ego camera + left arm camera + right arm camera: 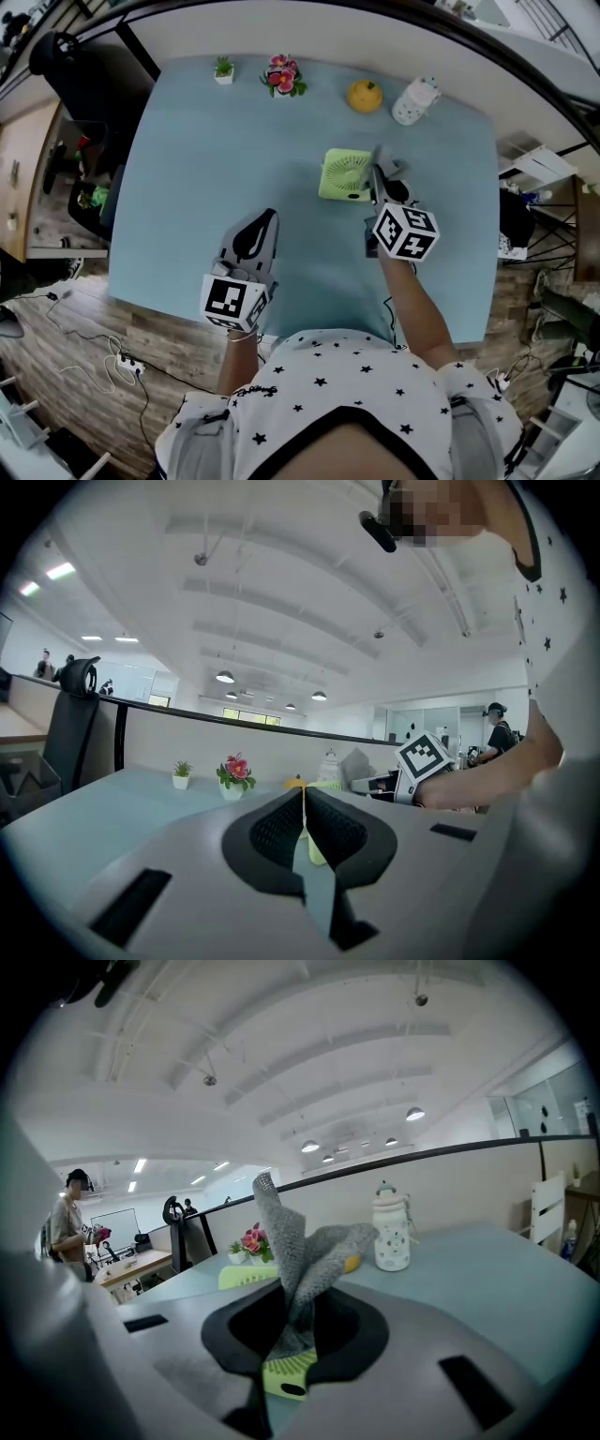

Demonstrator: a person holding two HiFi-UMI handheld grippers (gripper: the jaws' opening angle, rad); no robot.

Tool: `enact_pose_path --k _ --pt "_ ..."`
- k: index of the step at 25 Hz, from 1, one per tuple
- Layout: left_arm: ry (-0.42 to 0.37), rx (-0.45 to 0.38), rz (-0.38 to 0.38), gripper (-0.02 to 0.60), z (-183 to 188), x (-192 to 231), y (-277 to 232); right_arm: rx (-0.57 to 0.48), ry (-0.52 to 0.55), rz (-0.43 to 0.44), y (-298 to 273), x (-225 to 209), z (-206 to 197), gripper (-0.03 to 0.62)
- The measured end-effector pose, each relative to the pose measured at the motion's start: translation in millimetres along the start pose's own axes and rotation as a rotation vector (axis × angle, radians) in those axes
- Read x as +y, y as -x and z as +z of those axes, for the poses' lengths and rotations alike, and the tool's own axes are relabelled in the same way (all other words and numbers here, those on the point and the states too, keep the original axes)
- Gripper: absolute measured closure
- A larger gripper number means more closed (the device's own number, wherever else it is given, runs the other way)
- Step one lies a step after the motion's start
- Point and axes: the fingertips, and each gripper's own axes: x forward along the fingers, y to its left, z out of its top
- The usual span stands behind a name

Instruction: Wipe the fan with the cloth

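right gripper (379, 176) pinches the cloth (292, 1241) tight at the edge of the fan (339, 176), ready to rub | left gripper (263, 225) pressed together, empty, off to the side, likely not needed yet

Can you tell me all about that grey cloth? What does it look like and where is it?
The cloth is grey and soft-looking, with a bumpy knitted weave. The right gripper has its jaws shut on the lower part, so the rest stands up crumpled, with one corner pointing high and another flopping sideways. It is held over the light green fan on the blue table. Its bottom edge reaches down by the fan's grille, but I cannot tell if it touches.
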Motion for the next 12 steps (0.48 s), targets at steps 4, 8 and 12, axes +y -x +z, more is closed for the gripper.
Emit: enact_pose_path --k 4,8,12 --pt "-0.007 0.005 -0.007 0.551 -1 -3 -1 0.006 -0.016 -0.051 6 -24 -6 0.553" --pt "-0.013 0.004 -0.008 0.551 2 -4 0 0.013 -0.024 -0.069 7 -31 -10 0.553" --pt "-0.011 -0.003 0.003 0.551 4 -4 1 -0.01 -0.021 -0.06 10 -28 -2 0.553"
